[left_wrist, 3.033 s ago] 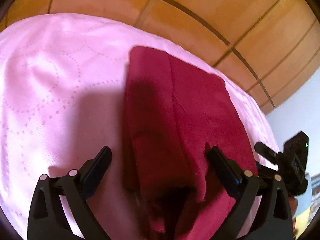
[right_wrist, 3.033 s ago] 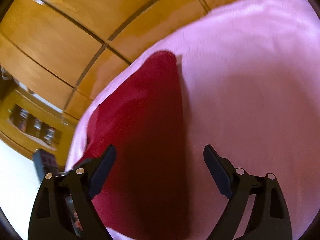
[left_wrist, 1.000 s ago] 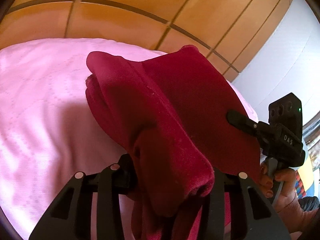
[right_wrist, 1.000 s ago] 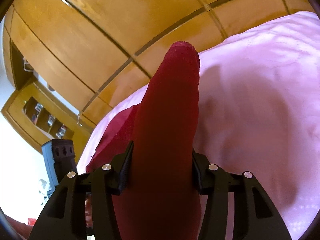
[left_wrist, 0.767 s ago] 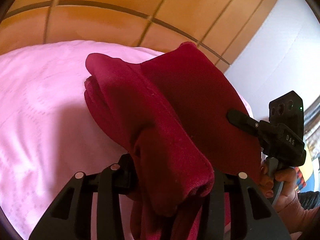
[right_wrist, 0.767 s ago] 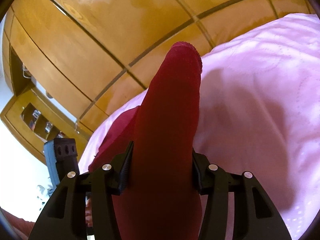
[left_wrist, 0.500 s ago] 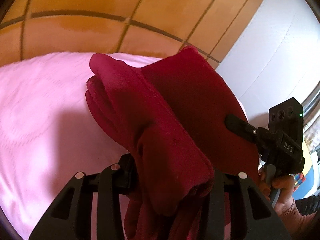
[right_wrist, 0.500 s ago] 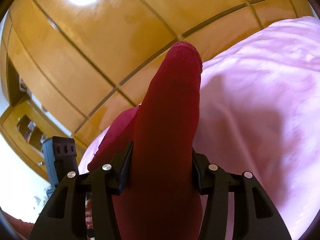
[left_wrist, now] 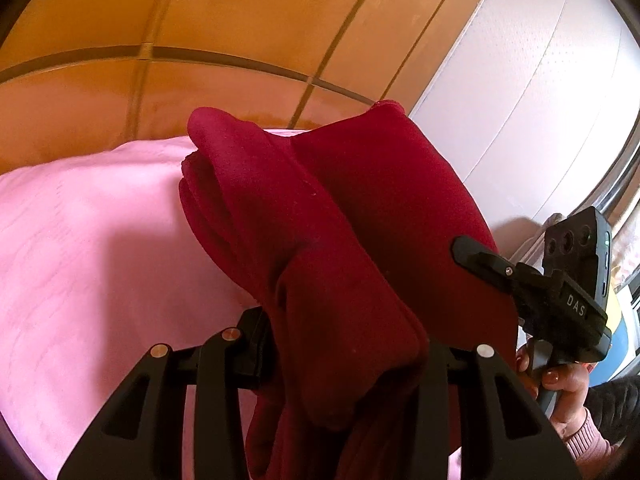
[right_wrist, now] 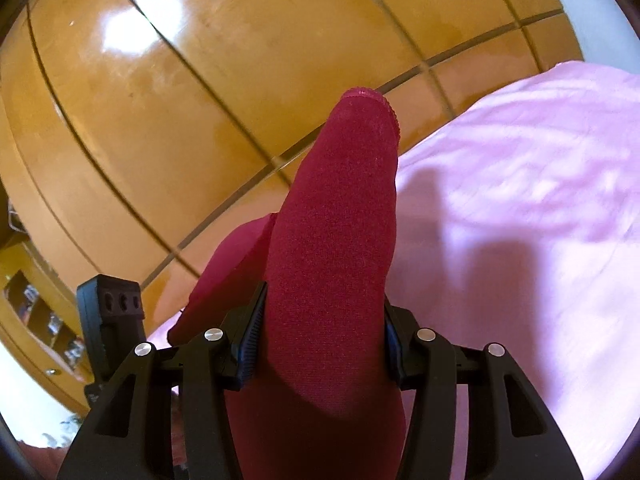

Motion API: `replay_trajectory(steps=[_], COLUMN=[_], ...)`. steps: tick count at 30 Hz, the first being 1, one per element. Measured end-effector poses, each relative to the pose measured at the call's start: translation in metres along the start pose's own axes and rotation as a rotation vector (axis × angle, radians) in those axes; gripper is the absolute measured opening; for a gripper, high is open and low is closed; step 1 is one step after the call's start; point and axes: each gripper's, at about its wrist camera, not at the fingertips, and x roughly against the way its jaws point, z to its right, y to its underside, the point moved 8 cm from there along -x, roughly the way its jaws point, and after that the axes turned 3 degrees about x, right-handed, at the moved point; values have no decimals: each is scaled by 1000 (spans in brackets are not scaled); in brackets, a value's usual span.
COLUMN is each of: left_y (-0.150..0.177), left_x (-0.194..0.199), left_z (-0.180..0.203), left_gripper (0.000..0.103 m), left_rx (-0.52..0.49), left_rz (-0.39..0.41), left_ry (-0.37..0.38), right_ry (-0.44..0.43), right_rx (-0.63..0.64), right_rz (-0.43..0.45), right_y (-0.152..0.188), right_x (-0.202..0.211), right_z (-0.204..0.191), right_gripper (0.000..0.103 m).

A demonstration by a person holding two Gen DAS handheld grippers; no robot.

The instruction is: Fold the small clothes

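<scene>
left hand-held gripper [left_wrist: 344,354] clenched on dark red velvety folded garment [left_wrist: 344,216] | right hand-held gripper [right_wrist: 322,344] clamped on same garment, lifted above pink quilted bedspread [right_wrist: 520,208] | behind: glossy orange-brown wooden panelled wardrobe [right_wrist: 180,92], white wall [left_wrist: 532,80]

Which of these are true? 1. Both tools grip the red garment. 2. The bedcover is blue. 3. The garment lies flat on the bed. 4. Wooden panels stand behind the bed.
1. Left tool and right tool both clamp the red garment: true.
2. False: the bedcover is pink.
3. False: the garment is raised above the bed.
4. Wooden panels stand behind: true.
</scene>
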Motion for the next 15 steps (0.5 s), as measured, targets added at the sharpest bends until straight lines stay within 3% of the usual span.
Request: replay_trajectory(steps=[5, 9, 15], left_y=[-7, 0, 10], left_x=[-34, -61, -65], left_z=[2, -9, -23], left_gripper=[38, 39, 55], left_rx=[7, -7, 20], left_rz=[-21, -60, -62], left_ry=[-17, -66, -75], right_ry=[31, 87, 121], right_rx=[-48, -113, -212], right_rz=[31, 2, -21], right_y=[-12, -8, 11], right_x=[-7, -28, -39], right_z=[46, 86, 121], right_gripper=[50, 49, 52])
